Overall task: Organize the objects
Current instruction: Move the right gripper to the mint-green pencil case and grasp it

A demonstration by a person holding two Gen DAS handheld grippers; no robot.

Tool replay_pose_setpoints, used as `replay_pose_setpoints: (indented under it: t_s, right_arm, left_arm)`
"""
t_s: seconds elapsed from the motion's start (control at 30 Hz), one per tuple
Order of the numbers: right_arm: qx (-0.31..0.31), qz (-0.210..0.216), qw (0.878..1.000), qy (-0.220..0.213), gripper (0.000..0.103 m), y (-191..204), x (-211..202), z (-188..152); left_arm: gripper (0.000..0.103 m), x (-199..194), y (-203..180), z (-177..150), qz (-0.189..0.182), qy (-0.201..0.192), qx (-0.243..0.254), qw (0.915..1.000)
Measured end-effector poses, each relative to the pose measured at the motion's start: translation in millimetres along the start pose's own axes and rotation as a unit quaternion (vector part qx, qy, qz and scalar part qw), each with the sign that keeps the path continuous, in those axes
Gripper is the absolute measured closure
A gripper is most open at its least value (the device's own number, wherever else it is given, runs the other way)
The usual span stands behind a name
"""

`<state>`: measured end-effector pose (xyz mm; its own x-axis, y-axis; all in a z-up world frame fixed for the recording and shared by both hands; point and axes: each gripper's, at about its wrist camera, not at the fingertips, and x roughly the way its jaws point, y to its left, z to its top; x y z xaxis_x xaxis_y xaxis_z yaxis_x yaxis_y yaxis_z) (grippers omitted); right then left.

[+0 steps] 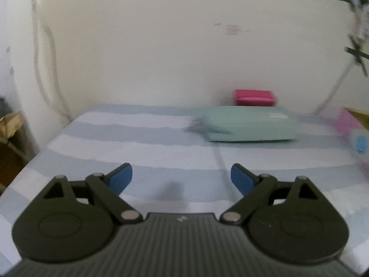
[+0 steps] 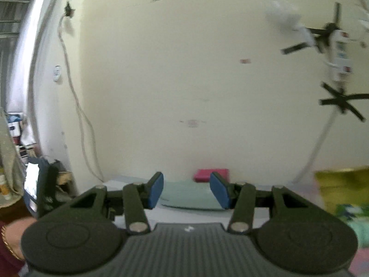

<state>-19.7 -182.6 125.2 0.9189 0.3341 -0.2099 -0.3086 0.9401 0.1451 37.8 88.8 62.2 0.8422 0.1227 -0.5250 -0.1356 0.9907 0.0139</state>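
A flat mint-green pouch lies on the blue-and-white striped bed, toward the far right. A magenta box sits behind it against the wall. My left gripper is open and empty, low over the bed, well short of the pouch. My right gripper is open and empty, held higher. The pouch and the magenta box show far beyond its fingertips.
A pink packet with a blue circle lies at the bed's right edge. A yellow bag is at the right. A cream wall with taped cables stands behind the bed. Clutter and a person's arm are at the left.
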Motion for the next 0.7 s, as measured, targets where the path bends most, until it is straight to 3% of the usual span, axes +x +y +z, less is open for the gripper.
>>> replay_pose_setpoints:
  t_s: [0.2,0.33,0.47,0.53,0.7]
  right_arm:
    - [0.006,0.03,0.999,0.011,0.054,25,40,-1]
    - [0.012,0.022,0.998,0.056,0.054,27,73,-25]
    - [0.023,-0.002,0.995,0.1,0.054,10,106,-49]
    - [0.041,-0.018,0.992,0.119,0.054,-3,121,-58]
    - [0.088,-0.055,0.984,0.144,0.054,-43,159,-77]
  left_arm:
    - [0.009,23,31,-16,0.024,0.014,-0.04,0.9988]
    - [0.009,40,34,-28,0.028,0.023,-0.053,0.998]
    - [0.01,46,42,-43,0.013,0.038,-0.063,0.9972]
    - [0.01,42,50,-44,0.005,0.018,-0.08,0.9966]
    - [0.01,44,55,-44,0.0,0.025,-0.096,0.995]
